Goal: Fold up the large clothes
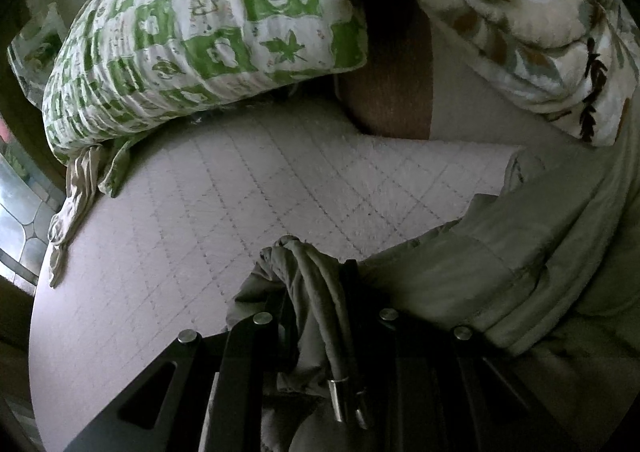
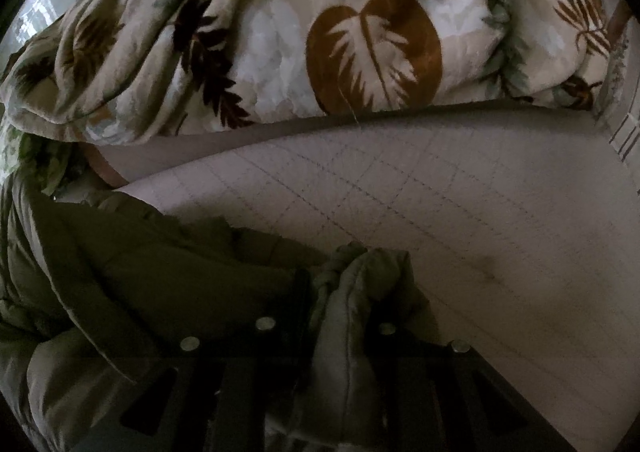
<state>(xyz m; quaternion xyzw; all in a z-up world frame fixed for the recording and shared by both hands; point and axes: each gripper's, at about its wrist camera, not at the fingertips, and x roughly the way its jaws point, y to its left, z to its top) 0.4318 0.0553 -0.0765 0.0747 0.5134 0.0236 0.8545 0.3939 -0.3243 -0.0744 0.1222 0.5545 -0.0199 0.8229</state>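
Left gripper (image 1: 320,292) jaws pinch puffy olive jacket (image 1: 500,260); right gripper (image 2: 344,292) likewise; quilted mattress (image 1: 200,204).

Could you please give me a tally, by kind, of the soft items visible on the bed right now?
Olive padded jacket, pinched in both grippers: 1
Green-and-white patterned pillow: 1
Leaf-print blanket: 1
Quilted bed cover: 1
Total: 4

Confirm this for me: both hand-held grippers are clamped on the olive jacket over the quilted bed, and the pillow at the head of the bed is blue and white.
Not quite. The pillow is green and white, as the left wrist view shows. The rest holds: the left hand-held gripper and right hand-held gripper both clamp the olive jacket over the quilted bed.
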